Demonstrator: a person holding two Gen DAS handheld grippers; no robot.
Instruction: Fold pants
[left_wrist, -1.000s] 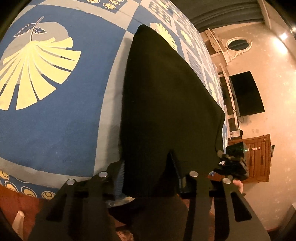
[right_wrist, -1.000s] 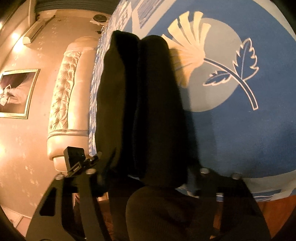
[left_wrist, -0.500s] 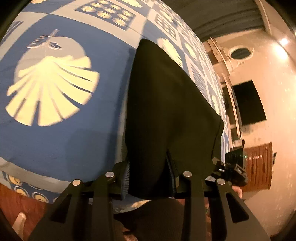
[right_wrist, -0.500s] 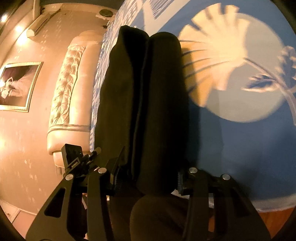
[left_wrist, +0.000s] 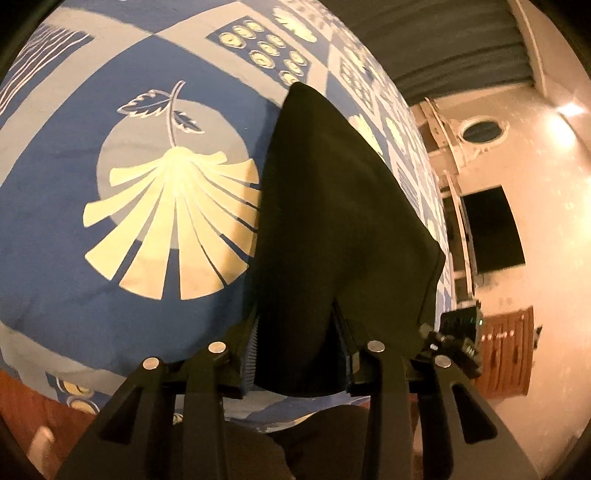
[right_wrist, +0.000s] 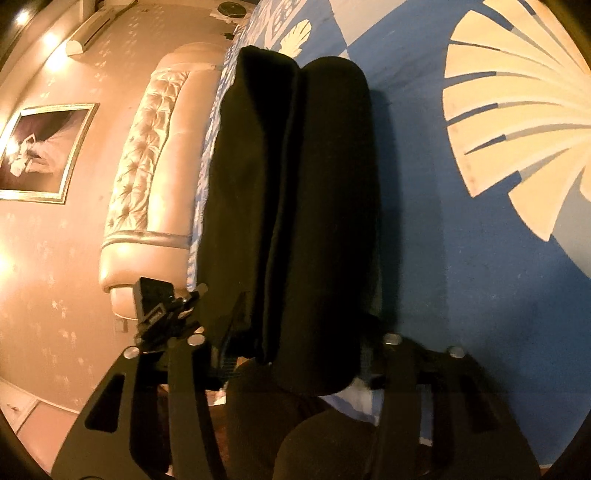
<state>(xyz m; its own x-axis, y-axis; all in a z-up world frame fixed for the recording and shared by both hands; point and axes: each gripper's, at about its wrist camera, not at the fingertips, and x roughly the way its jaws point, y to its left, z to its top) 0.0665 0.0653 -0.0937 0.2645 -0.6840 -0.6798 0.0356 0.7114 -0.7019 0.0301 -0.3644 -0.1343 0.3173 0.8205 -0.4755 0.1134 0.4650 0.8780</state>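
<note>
Black pants (left_wrist: 332, 221) lie folded lengthwise on a blue bedspread (left_wrist: 55, 221) with cream fan prints. My left gripper (left_wrist: 299, 350) has the near end of the cloth between its fingers, raised off the bed. Its pads touch the fabric while the jaws are opening. In the right wrist view the pants (right_wrist: 295, 184) show as two long rolls side by side. My right gripper (right_wrist: 299, 343) straddles their near end, pads against the cloth, jaws also opening. Each view catches the other gripper's body at the cloth's far edge.
The bed's near edge and a wooden floor (left_wrist: 22, 406) lie below the left gripper. A padded headboard (right_wrist: 147, 166) and a framed picture (right_wrist: 40, 147) stand left in the right wrist view. A dark screen (left_wrist: 491, 229) and a wooden cabinet (left_wrist: 509, 350) line the wall.
Both grippers have moved farther over the bedspread with the pants' end between their fingers; the fan prints have slid across both views. The jaws narrowed, then widened again.
</note>
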